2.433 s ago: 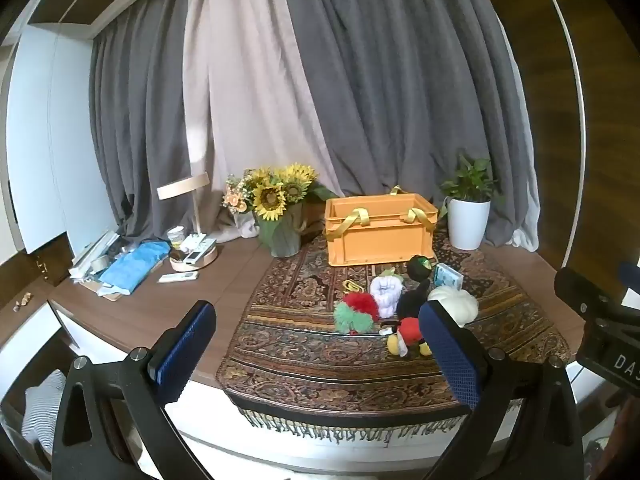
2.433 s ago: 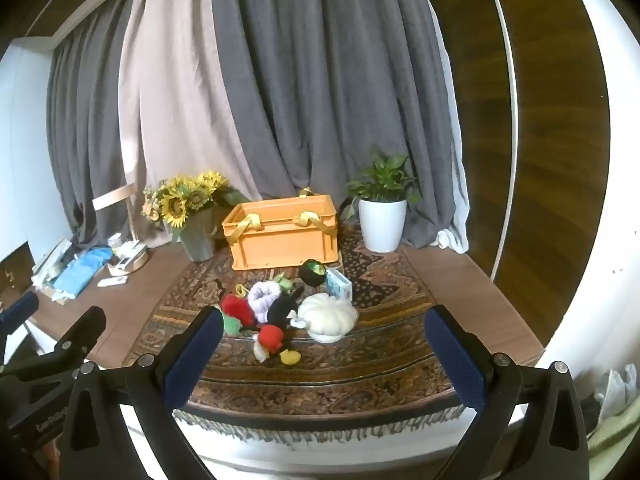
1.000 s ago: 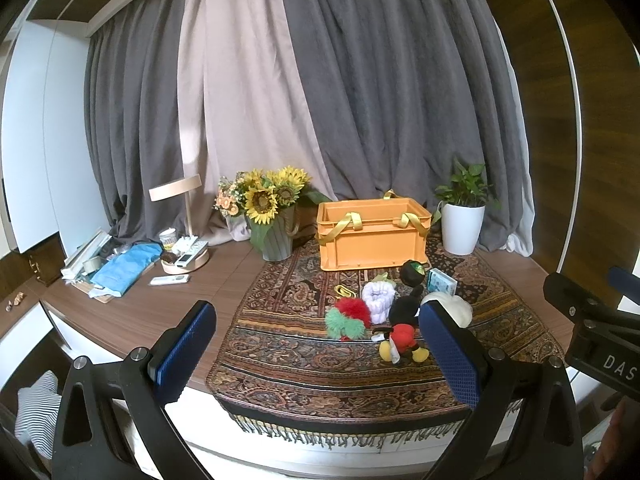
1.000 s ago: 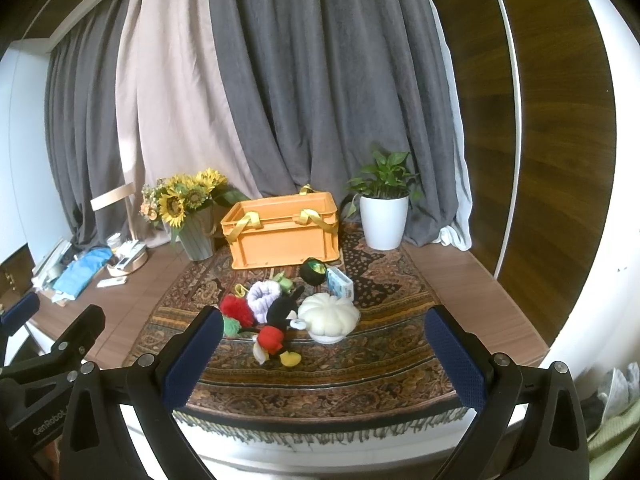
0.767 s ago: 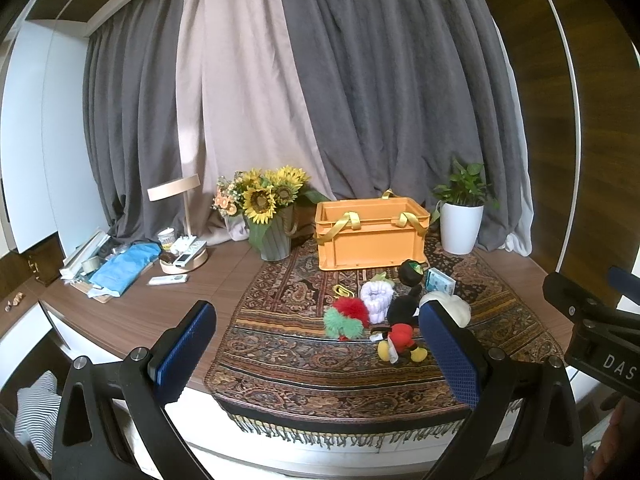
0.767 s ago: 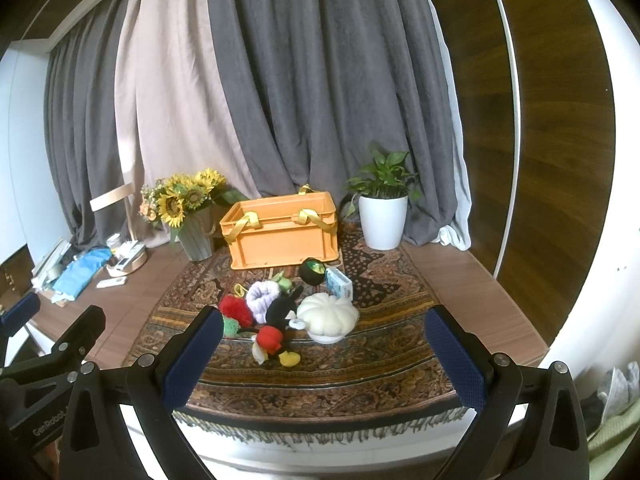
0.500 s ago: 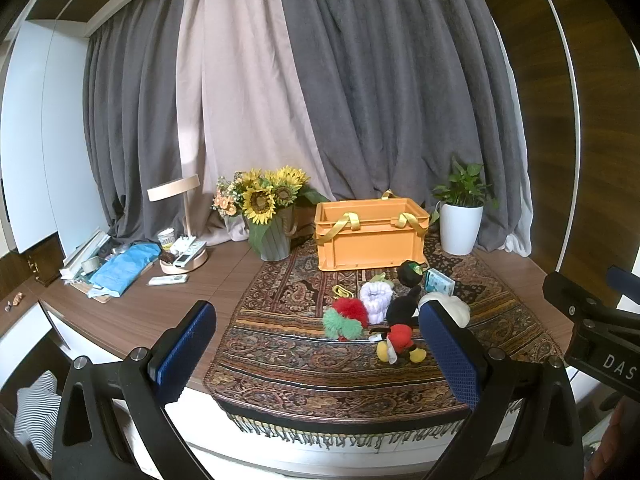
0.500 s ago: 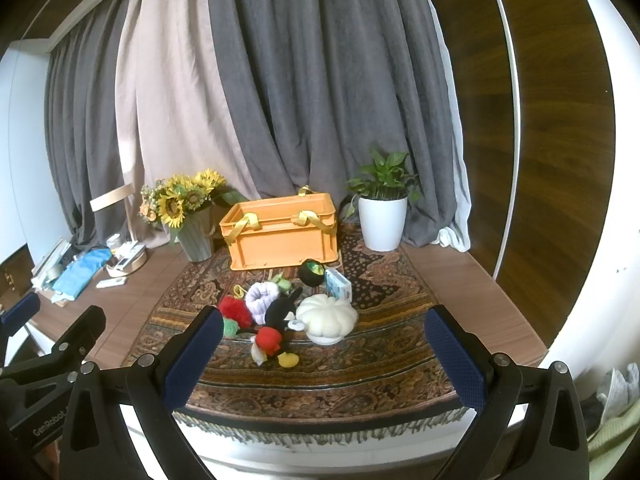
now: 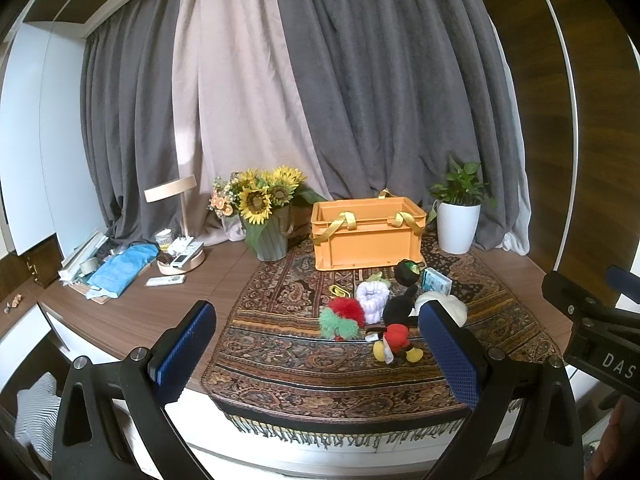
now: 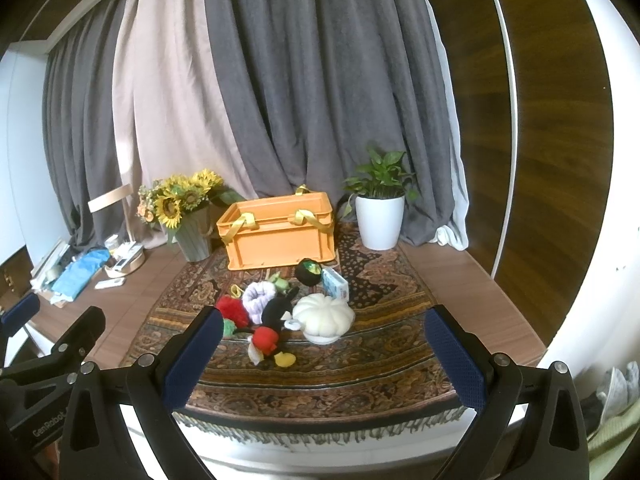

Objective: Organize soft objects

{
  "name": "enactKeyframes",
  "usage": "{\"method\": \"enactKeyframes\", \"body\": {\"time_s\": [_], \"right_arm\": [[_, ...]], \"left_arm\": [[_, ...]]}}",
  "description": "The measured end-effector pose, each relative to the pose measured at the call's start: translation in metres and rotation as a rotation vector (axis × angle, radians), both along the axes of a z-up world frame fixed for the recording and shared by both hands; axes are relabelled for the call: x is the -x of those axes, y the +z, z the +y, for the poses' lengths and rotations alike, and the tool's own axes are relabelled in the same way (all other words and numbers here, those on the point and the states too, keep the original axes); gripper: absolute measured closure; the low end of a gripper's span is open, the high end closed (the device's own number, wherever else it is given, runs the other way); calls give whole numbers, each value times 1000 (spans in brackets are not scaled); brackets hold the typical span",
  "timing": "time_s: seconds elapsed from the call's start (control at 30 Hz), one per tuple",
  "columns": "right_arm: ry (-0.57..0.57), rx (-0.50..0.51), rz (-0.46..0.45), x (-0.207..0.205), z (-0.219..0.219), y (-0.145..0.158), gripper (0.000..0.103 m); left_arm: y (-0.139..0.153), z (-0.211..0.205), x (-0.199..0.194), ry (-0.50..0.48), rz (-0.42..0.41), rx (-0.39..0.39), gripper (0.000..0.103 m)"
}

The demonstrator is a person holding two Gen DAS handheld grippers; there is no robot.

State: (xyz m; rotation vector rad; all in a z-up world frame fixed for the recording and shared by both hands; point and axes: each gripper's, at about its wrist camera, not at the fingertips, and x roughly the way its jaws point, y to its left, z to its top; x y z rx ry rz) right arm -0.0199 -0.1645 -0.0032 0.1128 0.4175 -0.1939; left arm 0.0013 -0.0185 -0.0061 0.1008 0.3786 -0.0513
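Soft toys, one heap, on the patterned rug in front of the orange crate; none yet in the crate, as far as its visible walls show.

- Mouse doll: black head, red shorts, yellow shoes; nearest the rug's front edge, farthest from the crate. Likely light and floppy; limbs would dangle. Best taken around the torso, not by a shoe.
- Red and green fuzzy toy: left of the mouse doll, touching it or nearly so. Long pile likely squashes flat, so a deep pinch through the middle is advised.
- Lavender plush piece: between the fuzzy toy and the crate. Looks soft and ribbed; grip across its width.
- White pumpkin cushion: right of the mouse doll. Bulkiest item, probably light; may be wider than the jaws, so pinch one lobe or its edge.
- Black round item with green top: just in front of the crate. Hardness cannot be told.
- Small blue box: beside the black item; looks stiff, probably not part of the sorting.

Tools: left gripper and right gripper, both spread wide and carrying nothing, held off the rug's front edge, well short of the heap.

Risk, by judgement: neighbouring toys may drag along when one is lifted.
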Motion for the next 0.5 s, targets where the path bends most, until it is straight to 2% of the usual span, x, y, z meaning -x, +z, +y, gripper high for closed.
{"method": "enactKeyframes", "body": {"time_s": [0.5], "right_arm": [[0,0,-1,0,-5,-1,1]], "left_arm": [[2,-4,0,3,-1,0,0]]}}
